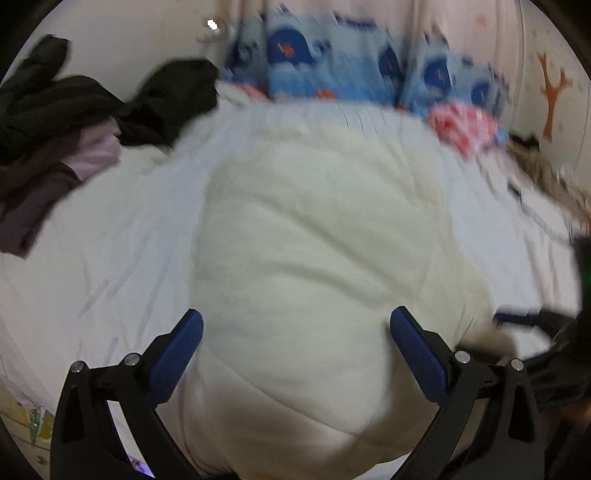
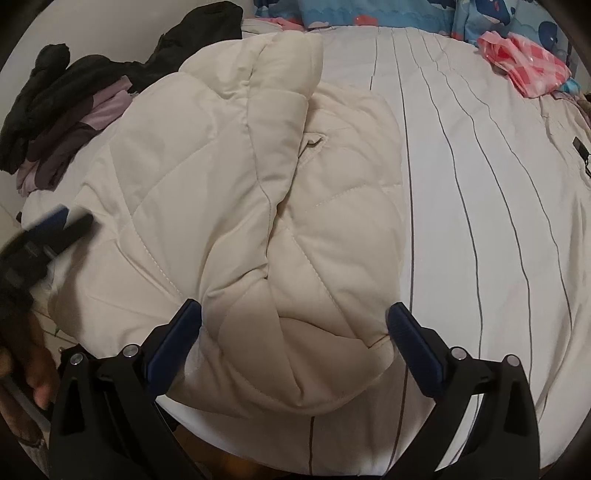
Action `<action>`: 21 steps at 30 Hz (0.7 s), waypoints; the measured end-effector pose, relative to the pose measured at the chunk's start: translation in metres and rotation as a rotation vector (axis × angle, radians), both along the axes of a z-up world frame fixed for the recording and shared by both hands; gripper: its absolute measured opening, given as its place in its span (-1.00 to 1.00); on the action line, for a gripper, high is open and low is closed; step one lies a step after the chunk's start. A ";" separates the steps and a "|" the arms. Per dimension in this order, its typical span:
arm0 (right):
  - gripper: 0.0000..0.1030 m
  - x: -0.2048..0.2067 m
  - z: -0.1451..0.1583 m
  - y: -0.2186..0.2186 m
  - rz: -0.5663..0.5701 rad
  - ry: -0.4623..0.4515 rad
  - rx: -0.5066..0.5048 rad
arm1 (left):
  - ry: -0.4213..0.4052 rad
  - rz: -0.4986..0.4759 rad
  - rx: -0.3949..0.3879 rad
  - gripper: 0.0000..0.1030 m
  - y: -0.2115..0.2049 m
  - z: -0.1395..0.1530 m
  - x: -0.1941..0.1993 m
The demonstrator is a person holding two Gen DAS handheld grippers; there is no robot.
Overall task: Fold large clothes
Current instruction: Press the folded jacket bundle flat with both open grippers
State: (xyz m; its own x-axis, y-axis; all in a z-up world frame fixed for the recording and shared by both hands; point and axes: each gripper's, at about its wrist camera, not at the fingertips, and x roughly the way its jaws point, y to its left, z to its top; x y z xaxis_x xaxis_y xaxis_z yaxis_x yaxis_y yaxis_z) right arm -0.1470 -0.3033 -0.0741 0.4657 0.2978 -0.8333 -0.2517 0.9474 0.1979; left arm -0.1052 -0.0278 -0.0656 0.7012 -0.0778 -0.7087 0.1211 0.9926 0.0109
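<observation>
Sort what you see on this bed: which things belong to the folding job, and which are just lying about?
Part of the job:
cream quilted jacket
left gripper, open
right gripper, open

Lying about:
black clothes
purple garments
pink checked cloth
blue whale-print bedding

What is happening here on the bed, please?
A person is folding a cream quilted jacket on a striped bed sheet with two handheld grippers. The right gripper and the left gripper are both open above the jacket, gripping nothing. A pile of dark clothes waits beside it.

Dim, soft light; left view motion-blurred, prob. shake; fisheye edges dark.
</observation>
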 end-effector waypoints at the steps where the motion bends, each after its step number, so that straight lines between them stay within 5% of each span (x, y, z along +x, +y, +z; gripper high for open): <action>1: 0.87 -0.001 0.004 0.005 0.000 -0.006 0.000 | -0.011 0.010 0.023 0.89 -0.001 -0.003 0.000; 4: 0.86 -0.018 0.019 0.008 0.011 -0.084 -0.024 | -0.010 0.016 -0.002 0.89 0.002 -0.002 0.001; 10: 0.87 -0.002 -0.008 0.009 0.011 0.030 -0.017 | -0.010 0.009 0.047 0.89 -0.007 -0.006 -0.002; 21: 0.87 -0.016 -0.001 0.020 0.005 -0.069 -0.088 | -0.008 0.008 0.028 0.89 -0.003 -0.005 -0.002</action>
